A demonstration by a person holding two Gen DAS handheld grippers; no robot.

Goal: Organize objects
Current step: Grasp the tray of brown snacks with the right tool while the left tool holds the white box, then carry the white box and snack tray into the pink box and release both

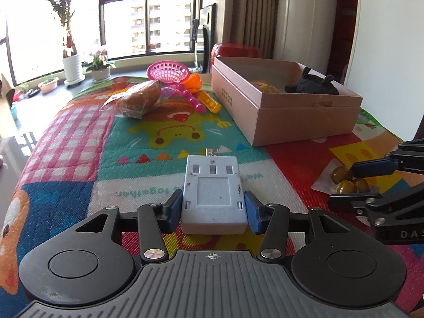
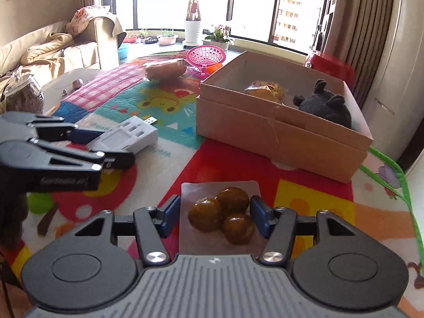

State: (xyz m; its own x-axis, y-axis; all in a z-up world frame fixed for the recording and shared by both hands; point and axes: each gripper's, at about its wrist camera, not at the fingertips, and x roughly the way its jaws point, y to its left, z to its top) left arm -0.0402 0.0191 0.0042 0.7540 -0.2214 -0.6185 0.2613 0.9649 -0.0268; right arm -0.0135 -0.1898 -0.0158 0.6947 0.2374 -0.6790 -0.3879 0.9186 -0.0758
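My left gripper (image 1: 213, 213) is shut on a white USB adapter block (image 1: 213, 193), its pads against both sides; the block rests on or just above the colourful mat. It also shows in the right wrist view (image 2: 127, 136). My right gripper (image 2: 213, 216) straddles a clear packet of three brown balls (image 2: 221, 216) lying on the mat; its pads are at the packet's edges and look slightly apart from it. The packet also shows in the left wrist view (image 1: 347, 181). An open cardboard box (image 2: 278, 137) holds a dark plush toy (image 2: 327, 103) and a wrapped snack (image 2: 267, 90).
A wrapped bread roll (image 1: 140, 98), pink basket (image 1: 168, 71), orange toy (image 1: 193, 82), yellow brick (image 1: 210, 102) and pink plastic piece (image 1: 190, 100) lie at the mat's far end. A glass jar (image 2: 23, 96) stands left. A red stool (image 2: 331, 65) is behind the box.
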